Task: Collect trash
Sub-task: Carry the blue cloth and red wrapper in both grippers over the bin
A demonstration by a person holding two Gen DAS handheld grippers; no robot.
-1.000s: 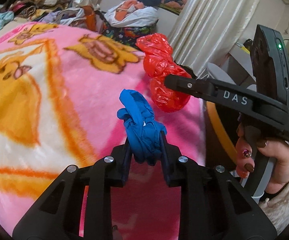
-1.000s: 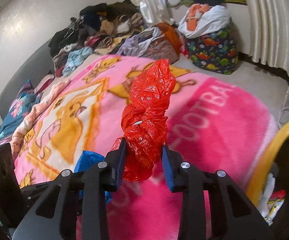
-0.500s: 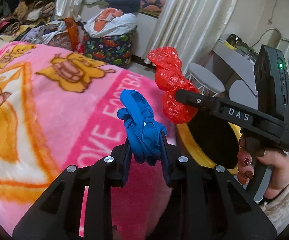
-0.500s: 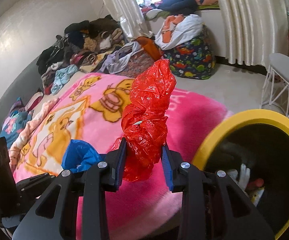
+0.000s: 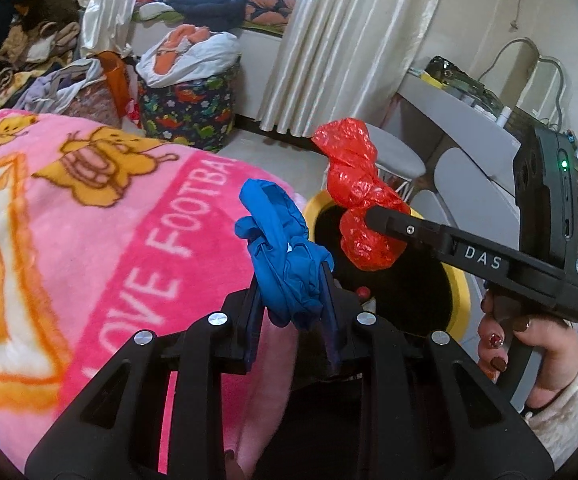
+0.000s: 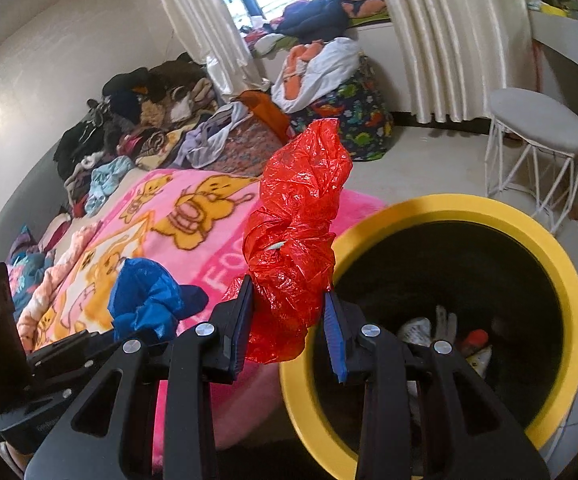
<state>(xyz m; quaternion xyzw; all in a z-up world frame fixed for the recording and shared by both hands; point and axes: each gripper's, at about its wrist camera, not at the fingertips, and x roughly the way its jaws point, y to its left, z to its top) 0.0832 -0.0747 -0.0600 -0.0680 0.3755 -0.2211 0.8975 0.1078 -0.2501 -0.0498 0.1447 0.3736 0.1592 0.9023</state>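
Beside the yellow bin rim, clamped red bag, blue bag.

We see the bin's mouth wide open, with trash low inside and free room above it. The pink blanket bulges against its near rim on the left. A white stool stands beyond the bin, with bare floor between them.

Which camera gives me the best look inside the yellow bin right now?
The right wrist view: the yellow bin opens toward it, showing trash at the bottom. In the left wrist view, the bags and right gripper cover most of it.
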